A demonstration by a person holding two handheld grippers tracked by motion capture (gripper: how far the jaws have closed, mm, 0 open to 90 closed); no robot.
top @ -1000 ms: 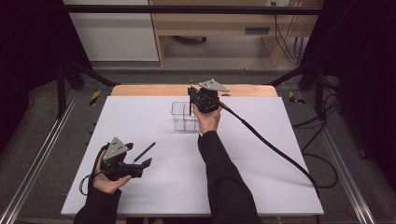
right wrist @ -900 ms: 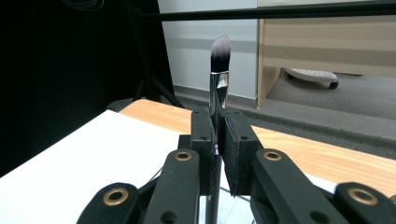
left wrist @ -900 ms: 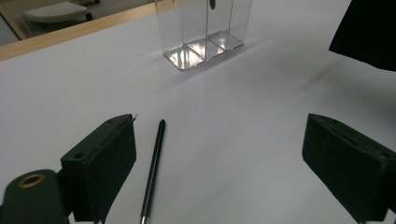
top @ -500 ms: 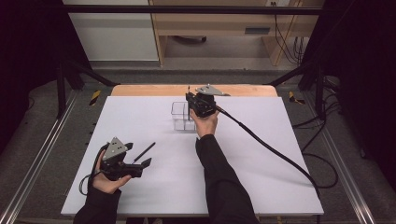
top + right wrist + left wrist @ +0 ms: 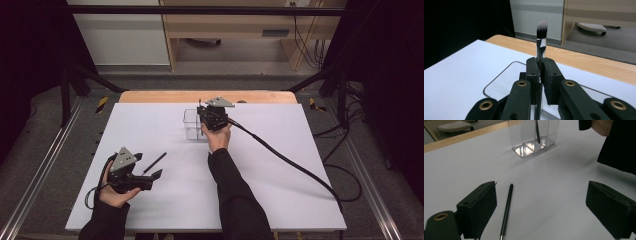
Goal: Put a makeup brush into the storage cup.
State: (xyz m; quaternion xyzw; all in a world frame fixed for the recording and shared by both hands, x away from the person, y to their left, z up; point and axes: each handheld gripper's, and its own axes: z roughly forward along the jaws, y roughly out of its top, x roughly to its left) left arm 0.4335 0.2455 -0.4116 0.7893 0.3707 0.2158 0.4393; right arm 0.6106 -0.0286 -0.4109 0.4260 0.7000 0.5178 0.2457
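A makeup brush (image 5: 541, 42) is clamped upright between the jaws of the right gripper (image 5: 541, 75). Its bristle head is dark at the base and pale grey-white at the rounded tip, and it is seated in a shiny silver ferrule that is pinched by the jaws. Below the jaws a thin black handle continues downward, and in the left gripper view its tapered lower end (image 5: 537, 132) is seen inside a clear acrylic organizer (image 5: 534, 135), in the compartment next to the right-hand end one. Whether the tip touches the bottom cannot be told. The organizer is a transparent box divided by thin walls, placed on the white surface (image 5: 280, 165) near its far wooden edge. In the high view the right gripper (image 5: 207, 116) is held directly above this organizer (image 5: 191, 125).

The left gripper (image 5: 152, 172) is held low over the near left part of the surface, with its jaws spread wide and nothing gripped. A second slim black brush or pencil (image 5: 507, 210) is laid flat on the surface between those jaws, closer to the left one.
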